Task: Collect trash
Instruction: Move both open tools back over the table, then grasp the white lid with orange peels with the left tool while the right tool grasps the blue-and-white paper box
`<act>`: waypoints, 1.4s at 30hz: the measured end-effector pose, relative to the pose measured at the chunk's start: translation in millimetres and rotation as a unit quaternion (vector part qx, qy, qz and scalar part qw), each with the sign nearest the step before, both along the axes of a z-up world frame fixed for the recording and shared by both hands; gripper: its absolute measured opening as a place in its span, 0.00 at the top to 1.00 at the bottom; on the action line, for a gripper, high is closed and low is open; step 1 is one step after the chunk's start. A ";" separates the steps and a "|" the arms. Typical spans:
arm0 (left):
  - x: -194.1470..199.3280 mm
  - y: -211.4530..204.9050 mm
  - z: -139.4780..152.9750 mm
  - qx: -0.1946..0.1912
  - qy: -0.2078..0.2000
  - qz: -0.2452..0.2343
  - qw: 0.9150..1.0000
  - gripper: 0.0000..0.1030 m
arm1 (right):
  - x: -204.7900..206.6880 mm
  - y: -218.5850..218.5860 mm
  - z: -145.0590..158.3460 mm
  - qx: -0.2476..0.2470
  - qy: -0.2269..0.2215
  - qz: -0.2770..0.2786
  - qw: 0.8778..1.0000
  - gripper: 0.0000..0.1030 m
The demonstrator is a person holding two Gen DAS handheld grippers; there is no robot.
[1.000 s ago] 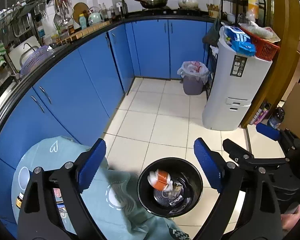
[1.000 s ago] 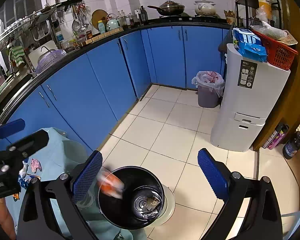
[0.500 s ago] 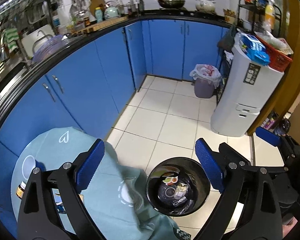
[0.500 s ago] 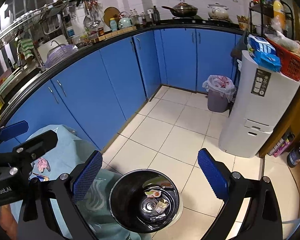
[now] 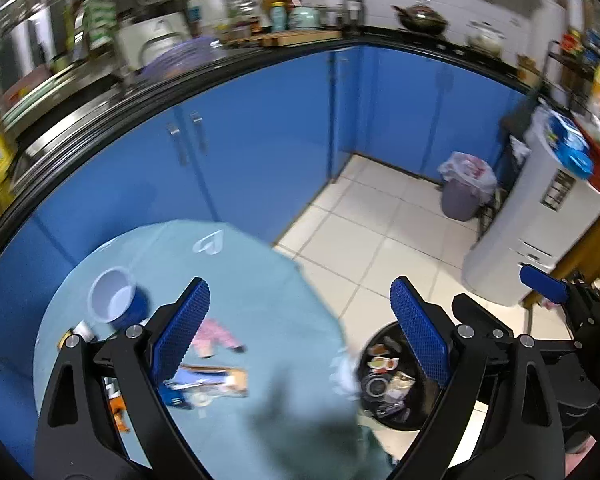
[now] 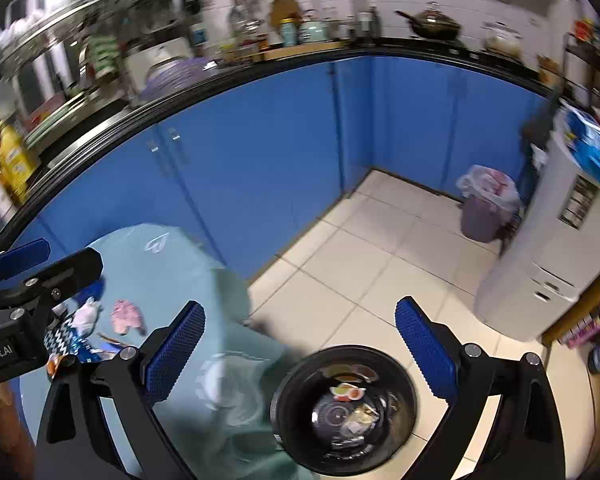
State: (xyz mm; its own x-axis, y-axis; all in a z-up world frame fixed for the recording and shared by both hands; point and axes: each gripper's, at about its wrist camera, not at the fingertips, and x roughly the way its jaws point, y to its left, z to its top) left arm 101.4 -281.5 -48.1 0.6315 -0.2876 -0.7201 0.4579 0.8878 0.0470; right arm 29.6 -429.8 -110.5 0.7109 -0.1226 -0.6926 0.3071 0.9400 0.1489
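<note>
Soft matt pale-teal cloth point(image 5: 260, 280) over round worktop. Glossy black plastic trash bin point(image 6: 300, 384), crinkled foil and paper wrappers point(image 6: 356, 412) inside. Smooth glossy white floor tiles point(image 5: 364, 232). Glossy blue cabinet doors point(image 5: 260, 128). Textured blue rubbery pads point(image 5: 182, 332) on matt black hand-held gripper.

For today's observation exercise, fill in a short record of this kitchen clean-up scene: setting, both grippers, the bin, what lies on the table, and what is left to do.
setting: kitchen, blue cabinets, tiled floor
left gripper: open, empty, over the table
right gripper: open, empty
black bin: on the floor beside the table, trash inside
table: teal cloth, round
on table: pink wrapper, flat packet, blue cup
left to do: wrappers not yet binned
</note>
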 end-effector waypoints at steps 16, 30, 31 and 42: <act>28.4 181.3 -76.8 0.037 0.071 0.166 0.983 0.12 | 80.8 131.1 -50.4 -0.003 0.075 0.140 0.987 0.09; 22.4 262.5 -152.2 0.050 0.151 0.215 0.964 0.12 | 101.6 185.5 -100.5 -0.020 0.134 0.237 0.962 0.09; 22.3 261.7 -152.9 0.048 0.150 0.213 0.964 0.12 | 103.4 187.6 -101.7 -0.022 0.134 0.240 0.961 0.09; 32.9 256.2 -167.7 0.039 0.172 0.210 0.962 0.12 | 121.1 202.3 -113.7 -0.019 0.146 0.254 0.956 0.09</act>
